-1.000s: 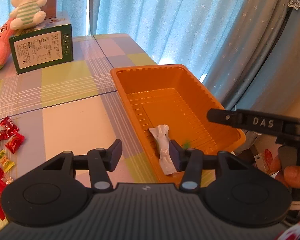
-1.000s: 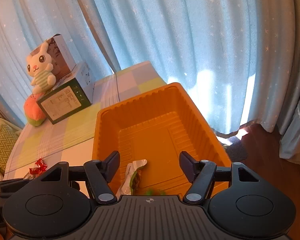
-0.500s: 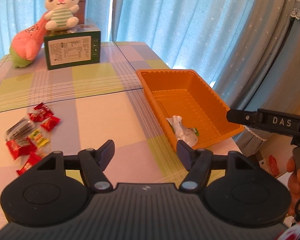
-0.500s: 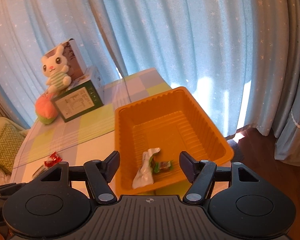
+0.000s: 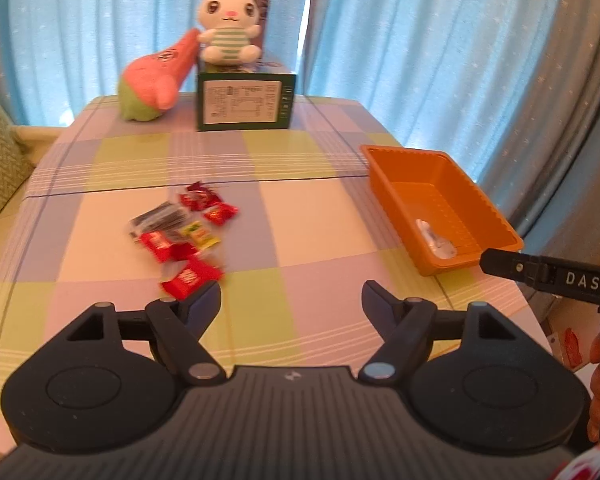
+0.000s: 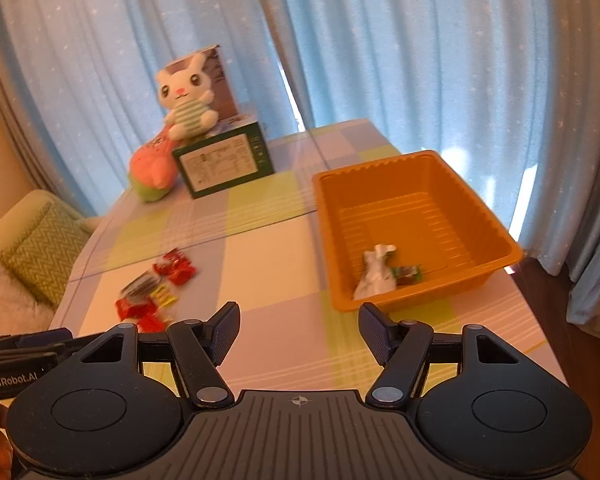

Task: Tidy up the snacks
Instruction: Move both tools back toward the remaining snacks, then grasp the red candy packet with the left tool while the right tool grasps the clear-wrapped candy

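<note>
An orange tray point(image 5: 496, 216) point(image 6: 496, 236) sits at the table's right edge. It holds a white wrapper point(image 6: 374, 276) point(image 5: 432, 238) and a small green-and-red candy point(image 6: 408, 274). A pile of red, yellow and dark snack packets point(image 5: 184, 232) point(image 6: 152, 296) lies left of the middle of the table. My left gripper point(image 5: 291, 304) is open and empty, held above the near table, just right of the pile. My right gripper point(image 6: 299, 330) is open and empty, near the tray's front left corner. Part of the right gripper point(image 5: 548, 276) shows in the left wrist view.
A green box point(image 5: 246, 100) point(image 6: 224, 160) stands at the back with a white rabbit plush point(image 5: 228, 26) point(image 6: 186, 100) on it. A pink plush point(image 5: 156, 76) point(image 6: 152, 166) leans beside it. Blue curtains hang behind. A green-patterned cushion point(image 6: 40, 252) lies left.
Both grippers have pulled back and up from the tray. The left one has swung left, so the snack pile and the back of the table now show. Both stayed open.
</note>
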